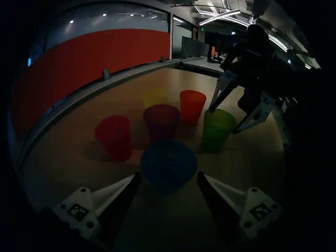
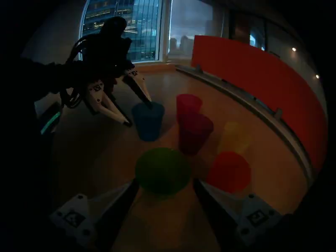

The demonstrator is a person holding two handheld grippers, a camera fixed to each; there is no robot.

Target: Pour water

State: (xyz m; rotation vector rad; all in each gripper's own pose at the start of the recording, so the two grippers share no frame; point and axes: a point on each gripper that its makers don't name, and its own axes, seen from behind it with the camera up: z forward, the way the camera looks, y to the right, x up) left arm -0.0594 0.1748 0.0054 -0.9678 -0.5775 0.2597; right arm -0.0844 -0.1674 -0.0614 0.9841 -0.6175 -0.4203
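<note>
Tabletop [image 1: 252, 159], blue cup [image 1: 168, 166] between left tool [image 1: 168, 174] fingers [image 1: 122, 193]

A pale wooden bench [image 1: 252, 159] runs across the dim room. Along its far edge lies a grey rail [image 1: 105, 84], and behind the rail stands a long red panel [image 1: 96, 54] with dark glass [image 1: 109, 19] above it. Bright light strips [image 1: 220, 16] cross the ceiling. In the right gripper view, tall windows [image 2: 122, 25] beyond the bench show city towers at dusk.
</note>
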